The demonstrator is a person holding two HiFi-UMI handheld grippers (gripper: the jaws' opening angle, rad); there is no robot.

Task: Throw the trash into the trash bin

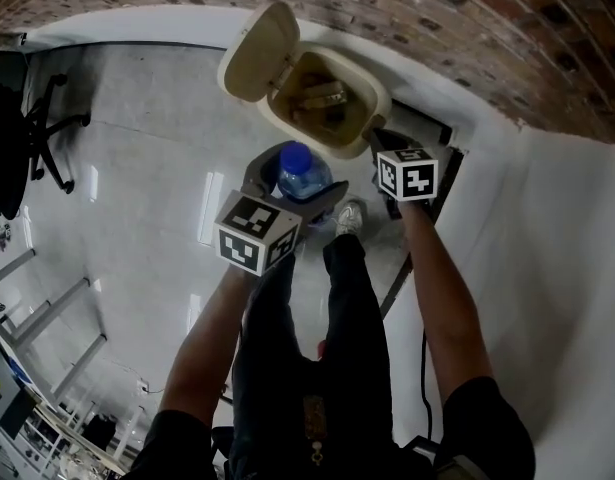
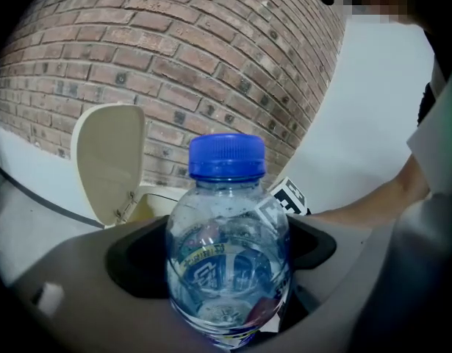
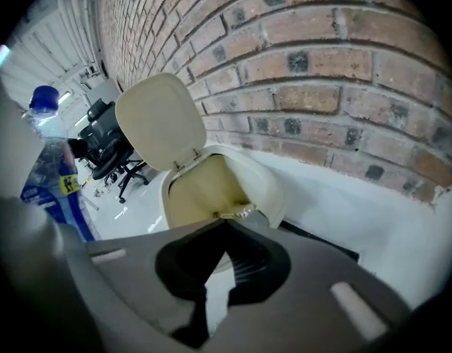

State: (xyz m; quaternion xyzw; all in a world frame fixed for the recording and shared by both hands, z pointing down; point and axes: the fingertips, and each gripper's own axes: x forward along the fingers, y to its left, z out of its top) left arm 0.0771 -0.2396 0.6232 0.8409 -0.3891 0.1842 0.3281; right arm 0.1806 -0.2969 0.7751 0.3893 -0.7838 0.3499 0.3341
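A beige trash bin (image 1: 372, 103) stands against the brick wall with its lid (image 1: 259, 53) swung up, and brown scraps lie inside. My left gripper (image 1: 292, 196) is shut on a clear plastic bottle (image 1: 299, 173) with a blue cap, held upright just short of the bin's front rim. In the left gripper view the bottle (image 2: 227, 248) fills the space between the jaws, with the bin lid (image 2: 108, 160) behind it. My right gripper (image 1: 379, 140) hovers at the bin's right rim. In the right gripper view its tips (image 3: 227, 223) meet with nothing between them, over the bin (image 3: 211, 190).
A brick wall (image 1: 437, 18) with a white base strip runs behind the bin. The person's legs and a shoe (image 1: 349, 218) are just below the grippers. A black office chair (image 1: 27, 138) stands at far left, and a black cable (image 1: 399, 288) lies on the glossy floor.
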